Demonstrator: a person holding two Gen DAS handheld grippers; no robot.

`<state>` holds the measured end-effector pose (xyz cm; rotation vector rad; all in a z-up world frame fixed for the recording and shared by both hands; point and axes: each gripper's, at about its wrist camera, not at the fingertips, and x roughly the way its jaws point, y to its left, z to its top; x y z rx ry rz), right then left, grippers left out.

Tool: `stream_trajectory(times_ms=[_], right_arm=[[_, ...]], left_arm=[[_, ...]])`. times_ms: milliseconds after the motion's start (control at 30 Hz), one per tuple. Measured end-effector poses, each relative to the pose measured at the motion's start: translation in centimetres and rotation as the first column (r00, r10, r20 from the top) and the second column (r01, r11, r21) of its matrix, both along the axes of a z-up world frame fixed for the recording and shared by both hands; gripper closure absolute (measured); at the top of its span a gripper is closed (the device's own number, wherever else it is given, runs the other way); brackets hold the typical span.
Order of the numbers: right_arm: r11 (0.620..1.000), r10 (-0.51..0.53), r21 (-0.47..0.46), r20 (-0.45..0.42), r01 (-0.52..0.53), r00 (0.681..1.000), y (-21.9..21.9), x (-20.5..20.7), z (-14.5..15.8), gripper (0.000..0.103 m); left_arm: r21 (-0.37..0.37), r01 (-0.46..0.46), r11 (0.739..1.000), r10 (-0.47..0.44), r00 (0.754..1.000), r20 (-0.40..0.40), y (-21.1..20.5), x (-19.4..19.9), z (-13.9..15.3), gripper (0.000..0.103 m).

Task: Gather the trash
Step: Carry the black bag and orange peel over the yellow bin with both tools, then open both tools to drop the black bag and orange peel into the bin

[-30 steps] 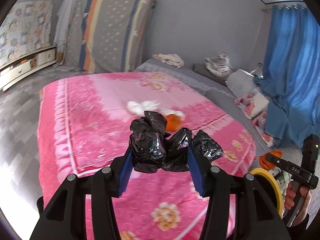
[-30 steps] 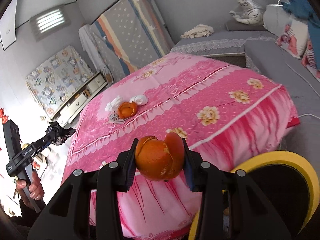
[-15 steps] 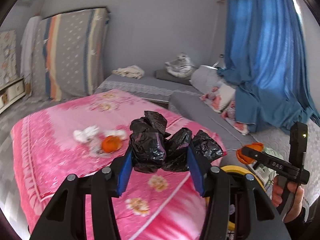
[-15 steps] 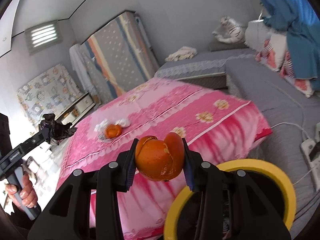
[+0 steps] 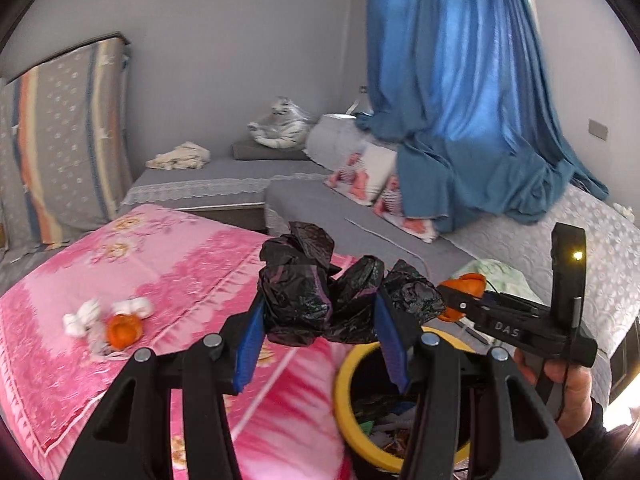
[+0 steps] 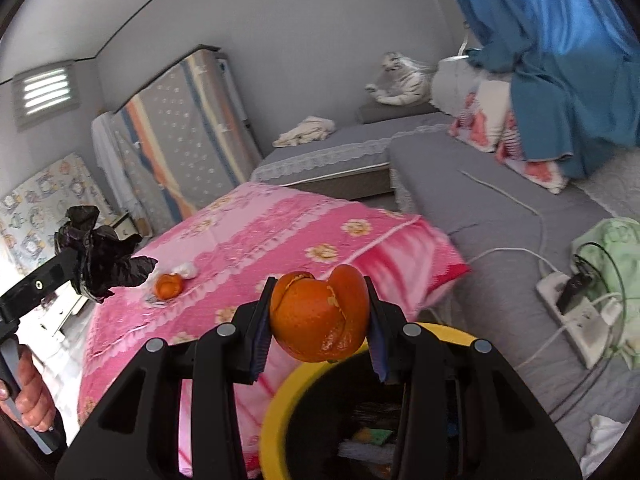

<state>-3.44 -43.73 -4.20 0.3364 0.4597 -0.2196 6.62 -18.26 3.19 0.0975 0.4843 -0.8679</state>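
Observation:
My left gripper (image 5: 320, 320) is shut on a crumpled black plastic bag (image 5: 304, 300) and holds it above the near rim of a yellow-rimmed trash bin (image 5: 344, 400). My right gripper (image 6: 318, 320) is shut on an orange peel (image 6: 318, 320) above the same bin (image 6: 276, 412). The right gripper also shows in the left wrist view (image 5: 460, 300), the left one in the right wrist view (image 6: 92, 264). On the pink bedspread (image 5: 180, 272) lie another orange peel (image 5: 122, 330) and white tissue wads (image 5: 84, 316).
The bin holds mixed trash (image 5: 384, 424). A grey L-shaped sofa (image 5: 320, 208) with cushions and a toy tiger (image 5: 280, 128) runs behind the bed. Blue curtains (image 5: 460, 100) hang at right. A power strip with cables (image 6: 576, 312) lies on the floor.
Both grippers have swung right from over the bed to above the yellow-rimmed bin, each still holding its piece of trash. The bin's inside has come into view.

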Motion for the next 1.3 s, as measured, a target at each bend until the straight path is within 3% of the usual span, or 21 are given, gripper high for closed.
stream_trajectory(times_ms=[433,967,1300], right_arm=[[0.992,-0.129,-0.022,-0.035,0.128,0.991,-3.5,-2.8,-1.8,0.065],[0.991,-0.135,0.000,-0.145,0.136,0.980,-4.6,-2.9,-4.9,0.064],[0.987,-0.156,0.013,-0.191,0.161,0.969,-5.5,-2.8,-6.2,0.064]], left_arm=[[0.007,0.100,0.995,-0.100,0.994,-0.046,-5.6,-1.0,-1.8,0.054],[0.052,0.135,0.989,-0.130,0.986,-0.104,-8.6,-1.1,-4.4,0.054],[0.112,0.172,0.979,-0.145,0.966,-0.213,-10.5,0.1,-8.0,0.054]])
